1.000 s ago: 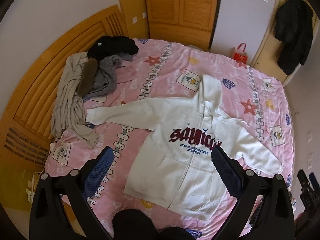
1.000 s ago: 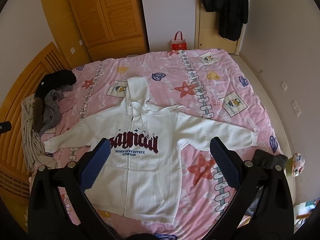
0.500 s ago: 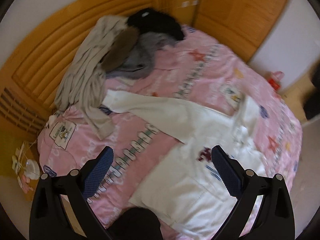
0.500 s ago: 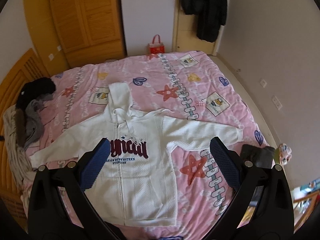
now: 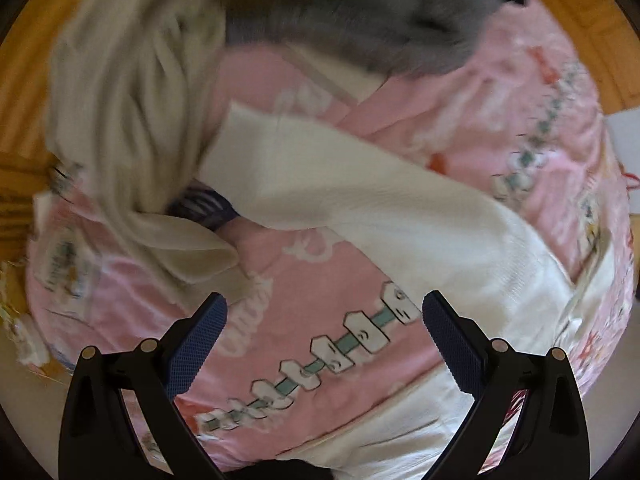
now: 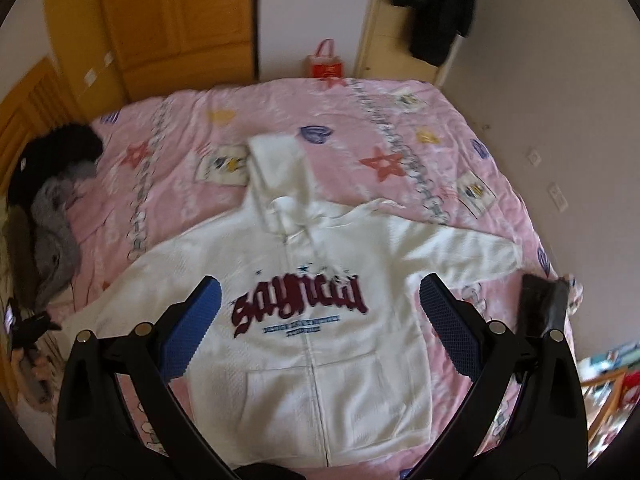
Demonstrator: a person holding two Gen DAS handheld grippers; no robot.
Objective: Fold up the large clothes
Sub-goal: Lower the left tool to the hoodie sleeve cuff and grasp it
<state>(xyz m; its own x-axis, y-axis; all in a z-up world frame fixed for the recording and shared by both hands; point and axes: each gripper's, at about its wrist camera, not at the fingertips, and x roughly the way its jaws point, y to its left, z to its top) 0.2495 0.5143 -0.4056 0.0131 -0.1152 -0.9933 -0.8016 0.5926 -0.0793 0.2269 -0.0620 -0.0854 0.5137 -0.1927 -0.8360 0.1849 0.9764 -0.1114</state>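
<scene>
A white zip hoodie (image 6: 320, 300) with a dark red chest print lies flat, front up, on the pink bedspread (image 6: 400, 128), sleeves spread to both sides. My right gripper (image 6: 320, 312) is open and empty, high above the hoodie's chest. My left gripper (image 5: 322, 328) is open and empty, low over the bedspread just short of the hoodie's left sleeve (image 5: 340, 184), whose cuff (image 5: 244, 140) lies ahead to the left. The left wrist view is blurred.
A beige garment (image 5: 132, 120) and a grey one (image 5: 400, 12) lie heaped by the wooden headboard (image 5: 24, 80), next to the cuff. In the right wrist view, a dark pile (image 6: 52, 184) lies at the bed's left, a red bag (image 6: 326, 66) and a hanging black coat (image 6: 432, 4) stand beyond.
My left gripper has swung left and dropped close to the hoodie's left sleeve. My right gripper has moved in a little over the hoodie. Both stay open.
</scene>
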